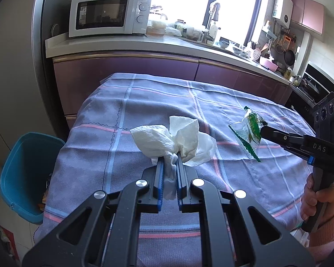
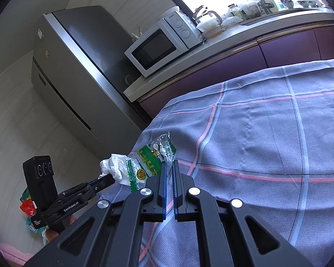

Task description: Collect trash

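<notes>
Two pieces of trash are in your grip, one per tool. Your left gripper [image 1: 171, 156] has its jaws drawn narrow on the twisted neck of a crumpled paper towel [image 1: 178, 139], which fans out white above the checked tablecloth [image 1: 127, 102]. Judge it very light and soft: it will compress, it may tear if tugged, and a loose flap could catch on an edge, so hold at the bunched neck as you do now. Your right gripper [image 2: 169, 164] has its jaws nearly closed on one edge of a green and clear snack wrapper [image 2: 152, 162]; from the left wrist view the wrapper [image 1: 248, 131] hangs clear of the cloth. Judge it light, thin and slippery film; a bite on the serrated seam or a fold should hold better than on the flat panel. Further left, beside and below the table, stands a blue bin [image 1: 31, 173], mouth open, presumably the destination. Beyond the table runs the counter with a white microwave [image 1: 110, 13], and a grey refrigerator [image 2: 78, 66]
</notes>
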A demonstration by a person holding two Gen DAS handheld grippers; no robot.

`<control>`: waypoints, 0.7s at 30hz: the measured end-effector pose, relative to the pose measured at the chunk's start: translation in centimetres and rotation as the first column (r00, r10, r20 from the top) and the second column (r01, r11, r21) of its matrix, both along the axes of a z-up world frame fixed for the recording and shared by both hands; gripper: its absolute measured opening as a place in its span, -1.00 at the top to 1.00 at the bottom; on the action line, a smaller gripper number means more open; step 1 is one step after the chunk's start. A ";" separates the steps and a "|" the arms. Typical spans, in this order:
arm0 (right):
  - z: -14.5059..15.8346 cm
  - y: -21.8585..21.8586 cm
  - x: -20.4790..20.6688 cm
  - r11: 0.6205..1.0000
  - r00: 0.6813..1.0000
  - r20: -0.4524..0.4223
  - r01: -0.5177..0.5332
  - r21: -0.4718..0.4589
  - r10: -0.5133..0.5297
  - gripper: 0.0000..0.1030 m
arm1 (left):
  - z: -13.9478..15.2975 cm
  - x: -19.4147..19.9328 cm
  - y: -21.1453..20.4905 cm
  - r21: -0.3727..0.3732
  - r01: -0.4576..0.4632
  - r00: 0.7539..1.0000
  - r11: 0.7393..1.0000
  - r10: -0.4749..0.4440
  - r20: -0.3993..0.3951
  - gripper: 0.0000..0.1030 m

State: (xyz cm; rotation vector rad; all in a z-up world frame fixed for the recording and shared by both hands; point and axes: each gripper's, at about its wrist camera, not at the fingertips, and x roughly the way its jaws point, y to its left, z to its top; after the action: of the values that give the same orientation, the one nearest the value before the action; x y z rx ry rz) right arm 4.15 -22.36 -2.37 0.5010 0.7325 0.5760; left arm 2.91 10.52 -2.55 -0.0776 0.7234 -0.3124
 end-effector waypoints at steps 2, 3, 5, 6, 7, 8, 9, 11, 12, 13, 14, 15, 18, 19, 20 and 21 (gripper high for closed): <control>0.1 0.3 0.0 1.000 1.000 0.001 -0.007 0.001 0.007 0.93 | 0.1 -0.1 0.2 0.000 -0.005 1.000 1.000 0.005 0.002 0.81; 0.1 0.4 0.1 1.000 1.000 0.002 -0.011 -0.001 0.011 0.93 | 0.1 -0.1 0.4 0.000 -0.008 1.000 1.000 0.008 0.003 0.81; 0.1 0.7 0.0 1.000 1.000 0.002 -0.016 0.002 0.016 0.93 | 0.1 -0.2 0.7 0.001 -0.015 1.000 1.000 0.015 0.004 0.81; 0.2 0.9 0.0 1.000 1.000 0.004 -0.018 -0.001 0.018 0.93 | 0.1 -0.2 0.8 0.000 -0.017 1.000 1.000 0.017 0.003 0.81; 0.2 1.0 0.1 1.000 1.000 0.003 -0.021 -0.001 0.021 0.93 | 0.1 -0.3 1.0 0.001 -0.021 1.000 1.000 0.021 0.004 0.81; 0.1 1.2 0.1 1.000 1.000 0.002 -0.026 0.001 0.026 0.93 | 0.1 -0.3 1.1 0.001 -0.024 1.000 1.000 0.024 0.005 0.81; 0.2 1.4 0.1 1.000 1.000 0.002 -0.027 -0.001 0.027 0.93 | 0.1 -0.3 1.3 0.000 -0.025 1.000 1.000 0.025 0.005 0.81; 0.2 1.7 0.0 0.999 0.999 0.003 -0.033 -0.001 0.033 0.93 | 0.2 -0.4 1.6 0.001 -0.032 0.999 1.000 0.031 0.006 0.81; 0.2 1.8 0.1 0.999 0.999 0.004 -0.037 -0.001 0.037 0.93 | 0.2 -0.4 1.7 0.000 -0.034 0.999 0.999 0.034 0.006 0.81; 0.2 2.0 0.1 0.999 0.999 0.005 -0.039 -0.004 0.039 0.93 | 0.2 -0.4 1.8 0.000 -0.036 0.999 0.999 0.036 0.006 0.81; 0.2 2.2 0.1 0.999 0.999 0.005 -0.043 -0.004 0.043 0.93 | 0.2 -0.4 1.9 0.001 -0.038 0.999 0.999 0.038 0.007 0.81; 0.2 2.3 0.1 0.999 0.999 0.004 -0.047 -0.003 0.047 0.93 | 0.2 -0.4 2.0 0.000 -0.041 0.999 0.999 0.041 0.007 0.81; 0.3 2.7 0.2 0.998 0.998 0.004 -0.057 -0.003 0.057 0.93 | 0.2 -0.6 2.5 0.000 -0.049 0.999 0.999 0.049 0.010 0.81; 0.3 2.9 0.2 0.998 0.998 0.004 -0.061 -0.003 0.061 0.93 | 0.3 -0.6 2.6 -0.001 -0.051 0.999 0.999 0.051 0.010 0.81; 0.3 3.0 0.2 0.998 0.998 0.004 -0.064 -0.004 0.064 0.93 | 0.3 -0.7 2.7 0.000 -0.054 0.999 0.999 0.054 0.011 0.81; 0.3 3.2 0.2 0.998 0.998 0.005 -0.067 -0.004 0.067 0.93 | 0.3 -0.7 2.8 0.001 -0.057 0.998 0.998 0.057 0.012 0.81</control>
State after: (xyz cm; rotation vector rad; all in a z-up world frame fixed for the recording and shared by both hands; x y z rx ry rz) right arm 4.36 -19.14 -2.05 0.4727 0.7478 0.6383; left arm 2.16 13.32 -2.25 -0.0950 0.7079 -0.2582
